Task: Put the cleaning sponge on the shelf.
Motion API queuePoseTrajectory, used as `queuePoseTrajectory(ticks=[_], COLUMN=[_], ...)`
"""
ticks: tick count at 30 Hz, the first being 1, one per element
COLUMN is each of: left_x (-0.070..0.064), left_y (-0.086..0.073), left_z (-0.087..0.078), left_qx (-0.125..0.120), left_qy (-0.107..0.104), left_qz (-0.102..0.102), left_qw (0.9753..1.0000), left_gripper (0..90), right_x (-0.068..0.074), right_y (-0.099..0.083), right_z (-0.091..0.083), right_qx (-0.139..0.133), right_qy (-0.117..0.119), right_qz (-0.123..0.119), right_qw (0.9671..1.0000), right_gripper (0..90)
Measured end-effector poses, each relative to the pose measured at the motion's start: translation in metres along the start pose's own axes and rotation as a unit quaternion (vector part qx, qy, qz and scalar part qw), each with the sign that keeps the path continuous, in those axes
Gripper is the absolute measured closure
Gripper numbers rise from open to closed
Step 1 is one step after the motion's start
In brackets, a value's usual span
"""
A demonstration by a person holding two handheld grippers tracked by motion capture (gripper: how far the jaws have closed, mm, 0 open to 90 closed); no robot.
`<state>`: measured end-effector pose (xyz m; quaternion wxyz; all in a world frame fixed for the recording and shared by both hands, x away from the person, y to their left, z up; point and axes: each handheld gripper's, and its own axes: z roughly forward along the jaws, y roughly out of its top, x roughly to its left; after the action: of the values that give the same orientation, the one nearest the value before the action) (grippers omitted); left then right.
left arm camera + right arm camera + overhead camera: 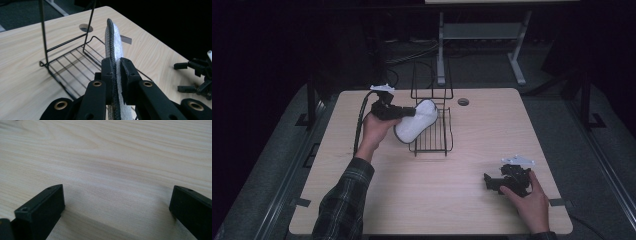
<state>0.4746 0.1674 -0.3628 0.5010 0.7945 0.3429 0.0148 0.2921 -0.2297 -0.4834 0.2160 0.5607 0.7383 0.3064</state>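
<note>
My left gripper point(409, 113) is shut on a white slipper point(416, 122) with a dark-edged sole, held on edge over the left side of a black wire rack point(435, 141). In the left gripper view the jaws point(117, 67) clamp the sole of the slipper point(115, 41), whose far end points over the rack's flat shelf point(67, 62). I cannot tell whether the slipper touches the rack. My right gripper point(488, 181) rests on the table at the front right, open, with bare wood between its jaws point(117, 202). It also appears in the left gripper view point(182, 77).
The rack has a tall upright wire frame point(432, 80) at its back. A round cable hole point(463, 101) lies in the light wood table point(437, 205) just right of that frame. Dark floor and a desk's legs point(441, 50) lie beyond the far edge.
</note>
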Motion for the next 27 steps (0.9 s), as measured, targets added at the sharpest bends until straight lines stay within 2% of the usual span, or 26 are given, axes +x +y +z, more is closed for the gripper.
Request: queuePoseTrajectory(ticks=[5,8,15,16,17,18,19,23,27], left_x=[0.0,0.003,0.001,0.0,0.0,0.001,0.003,0.004,0.007], left_y=[0.005,0.006,0.008,0.007,0.007,0.006,0.005,0.002,0.0], left_z=[0.011,0.016,0.031,0.037,0.037,0.039,0.044,0.051,0.055], left_qx=[-0.007,0.001,0.003,-0.003,-0.003,0.004,0.01,0.011,0.02], left_qy=[-0.008,-0.006,-0.018,-0.02,-0.02,-0.017,-0.021,-0.021,-0.021], left_qz=[-0.007,-0.002,-0.012,-0.021,-0.021,-0.014,-0.016,-0.026,-0.022], left_qw=[0.9999,1.0,0.9998,0.9996,0.9996,0.9997,0.9996,0.9994,0.9993], left_gripper=[81.5,81.4,81.5,81.4,81.5,81.5,81.5,81.4,81.0], right_x=[0.0,0.0,0.0,0.0,0.0,0.0,0.0,0.0,0.0], right_y=[0.0,0.0,0.0,0.0,0.0,0.0,0.0,0.0,0.0], right_z=[0.0,0.0,0.0,0.0,0.0,0.0,0.0,0.0,0.0], right_qx=[0.0,0.0,0.0,0.0,0.0,0.0,0.0,0.0,0.0], right_qy=[0.0,0.0,0.0,0.0,0.0,0.0,0.0,0.001,0.001], right_qz=[0.0,0.0,-0.001,-0.001,-0.001,-0.001,-0.001,-0.001,-0.001], right_qw=[1.0,1.0,1.0,1.0,1.0,1.0,1.0,1.0,1.0], right_gripper=[0.0,0.0,0.0,0.0,0.0,0.0,0.0,0.0,0.0])
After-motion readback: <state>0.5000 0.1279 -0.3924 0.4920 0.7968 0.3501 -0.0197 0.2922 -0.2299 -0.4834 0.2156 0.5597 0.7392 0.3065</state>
